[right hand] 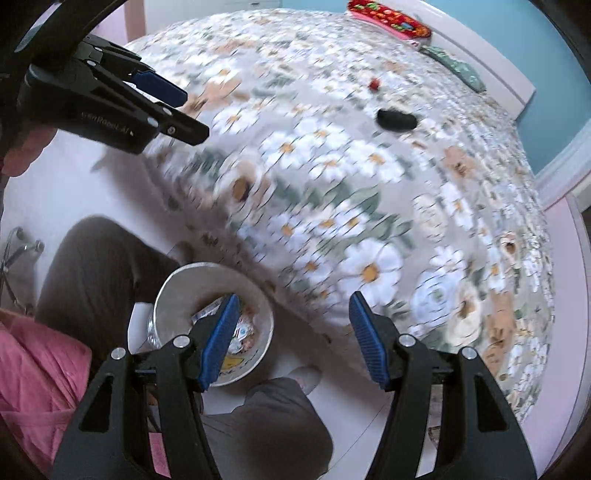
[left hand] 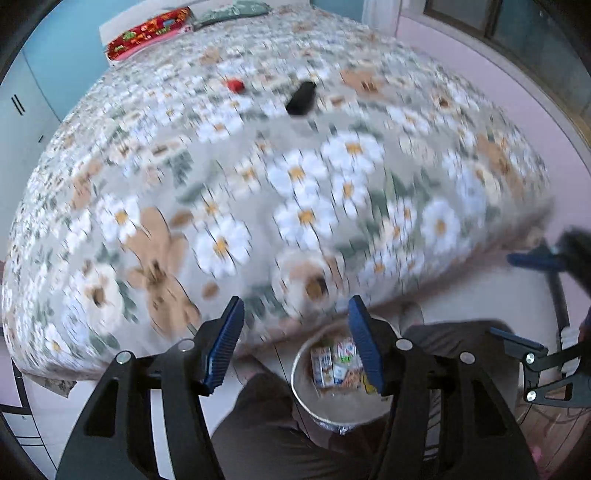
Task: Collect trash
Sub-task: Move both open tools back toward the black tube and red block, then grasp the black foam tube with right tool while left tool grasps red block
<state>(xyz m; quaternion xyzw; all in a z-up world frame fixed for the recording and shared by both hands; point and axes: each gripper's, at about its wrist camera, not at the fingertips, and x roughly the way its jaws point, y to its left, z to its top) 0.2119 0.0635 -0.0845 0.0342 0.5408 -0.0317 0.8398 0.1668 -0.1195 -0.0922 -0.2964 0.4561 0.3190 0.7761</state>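
A silver bin (left hand: 306,398) with snack wrappers and cartons (left hand: 338,362) in it stands on the floor at the foot of the bed; it also shows in the right wrist view (right hand: 173,291). A black object (left hand: 301,98) and a small red item (left hand: 235,85) lie on the flowered bedspread (left hand: 258,177); both show in the right wrist view, black (right hand: 394,119) and red (right hand: 375,84). My left gripper (left hand: 295,343) is open and empty above the bin's edge. My right gripper (right hand: 291,336) is open and empty beside the bin. Both views are motion-blurred.
The person's legs in dark trousers (left hand: 266,424) flank the bin. A red patterned pillow (left hand: 147,31) lies at the bed's head. Pink cloth (right hand: 40,384) is at the left in the right wrist view. A pink wall and a window (left hand: 517,22) lie beyond the bed.
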